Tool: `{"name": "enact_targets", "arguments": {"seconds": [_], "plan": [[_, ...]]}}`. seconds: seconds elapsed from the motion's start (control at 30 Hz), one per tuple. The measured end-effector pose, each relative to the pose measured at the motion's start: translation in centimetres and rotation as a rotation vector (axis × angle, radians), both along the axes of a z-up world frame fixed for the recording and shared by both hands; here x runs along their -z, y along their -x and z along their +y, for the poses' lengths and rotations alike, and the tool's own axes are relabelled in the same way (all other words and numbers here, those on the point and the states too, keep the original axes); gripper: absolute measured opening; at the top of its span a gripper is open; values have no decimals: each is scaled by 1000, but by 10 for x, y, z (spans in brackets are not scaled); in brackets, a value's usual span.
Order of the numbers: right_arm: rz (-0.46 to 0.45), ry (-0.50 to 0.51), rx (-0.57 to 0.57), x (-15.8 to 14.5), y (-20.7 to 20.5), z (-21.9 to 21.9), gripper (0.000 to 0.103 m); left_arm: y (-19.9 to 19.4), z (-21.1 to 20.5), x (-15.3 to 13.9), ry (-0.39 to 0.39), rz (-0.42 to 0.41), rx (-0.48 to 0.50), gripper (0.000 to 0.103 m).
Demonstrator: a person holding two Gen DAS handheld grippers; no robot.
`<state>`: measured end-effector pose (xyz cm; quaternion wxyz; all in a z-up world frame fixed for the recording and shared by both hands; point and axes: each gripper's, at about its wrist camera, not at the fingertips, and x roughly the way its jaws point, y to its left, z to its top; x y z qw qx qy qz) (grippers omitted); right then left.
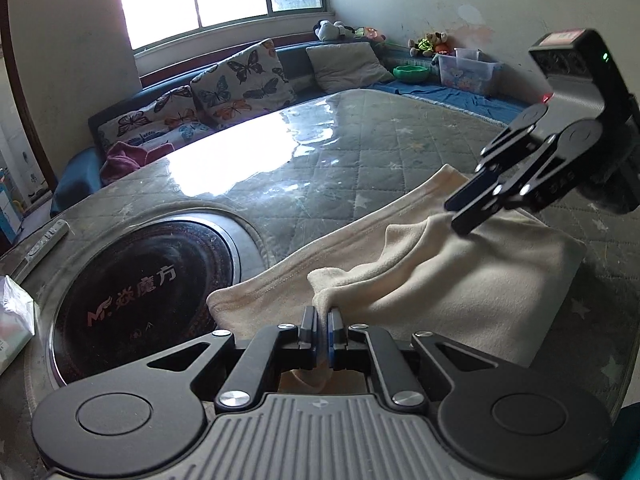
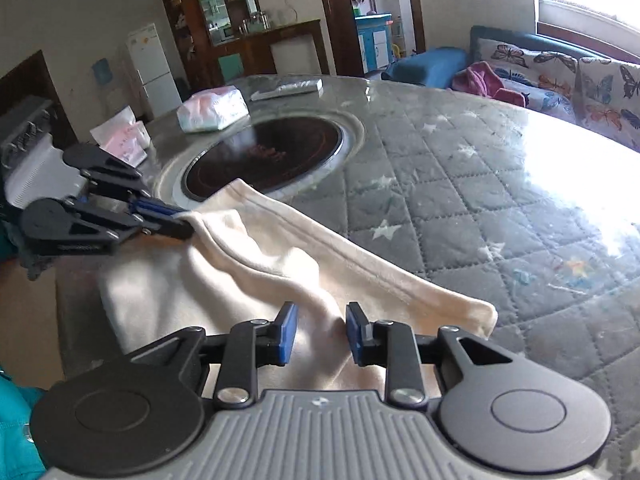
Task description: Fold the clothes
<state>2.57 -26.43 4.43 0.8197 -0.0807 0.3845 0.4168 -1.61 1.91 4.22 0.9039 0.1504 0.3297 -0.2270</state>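
Note:
A cream garment (image 1: 460, 280) lies partly folded on the quilted grey table cover (image 1: 360, 152). My left gripper (image 1: 322, 318) is shut on a bunched fold at the garment's near edge. In the right wrist view the same gripper (image 2: 186, 220) comes in from the left, pinching the cloth (image 2: 248, 248) and pulling up a ridge. My right gripper (image 2: 322, 330) hangs low over the garment with its blue pads (image 2: 289, 330) apart. The end of that ridge lies between them, unpinched. The left wrist view shows the right gripper (image 1: 466, 216) tilted down onto the cloth's far side.
A round black cooktop (image 2: 264, 160) is set into the table just beyond the garment. A remote (image 2: 288, 88) and tissue packs (image 2: 212, 112) lie past it. A sofa with butterfly cushions (image 1: 240, 76) runs along the table's far side. A teal sleeve (image 2: 16, 420) shows at the lower left.

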Motion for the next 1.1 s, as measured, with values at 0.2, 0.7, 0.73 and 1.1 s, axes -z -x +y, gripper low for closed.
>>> {"name": "enact_targets", "arguments": {"seconds": [0.2,0.7,0.73,1.1], "plan": [[-44,7,-10,0,10,5,3,15,-5,-17,-11,-67,5,5],[-148,-12,174,-14,-8,6,6,-46,-35,3,-74,-100,-56,6],[-123,-38,172,-13,-7,4,9,-49,-34,7,-73,-82,-61,6],[-28,8,82,14,0,9,23,-41,-28,6,-90,-101,-56,6]]}}
